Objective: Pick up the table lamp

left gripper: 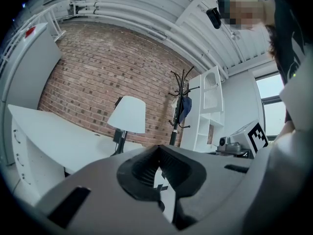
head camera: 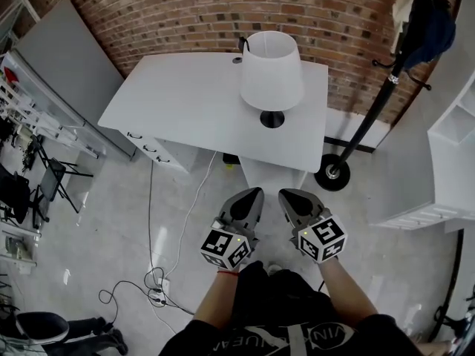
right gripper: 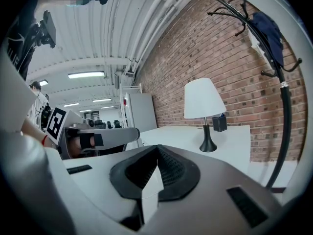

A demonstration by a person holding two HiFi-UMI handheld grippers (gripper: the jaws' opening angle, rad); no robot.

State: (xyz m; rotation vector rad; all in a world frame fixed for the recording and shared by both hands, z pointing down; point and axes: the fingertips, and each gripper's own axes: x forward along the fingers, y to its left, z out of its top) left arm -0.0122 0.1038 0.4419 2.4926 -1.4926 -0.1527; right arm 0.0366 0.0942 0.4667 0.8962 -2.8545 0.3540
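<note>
Left gripper (head camera: 251, 196) and right gripper (head camera: 288, 196) were both clenched on nothing. The table lamp (head camera: 271, 73) stood well ahead of them on the white table (head camera: 185, 102). It was probably light, top-heavy and flimsy-shaded, so the slim stem (right gripper: 206, 129) seemed the safest hold

lamp (head camera: 272, 73) on desk (head camera: 185, 102), coat stand (head camera: 375, 110) right (floor (head camera: 111, 221))

Back wall is red brick (head camera: 185, 6). White worktop (head camera: 185, 102) stands against it, drawers (head camera: 148, 148) under its left end. Black coat stand (head camera: 386, 87) just right of the worktop, dark garment hanging on top. Tall grey cabinet (head camera: 67, 58) to the left, white open shelving (left gripper: 208, 106) to the right. Floor (head camera: 111, 228) pale and glossy, loose cables (head camera: 152, 291) trailing over it. White ribbed ceiling with strip lights (right gripper: 85, 75) on.
</note>
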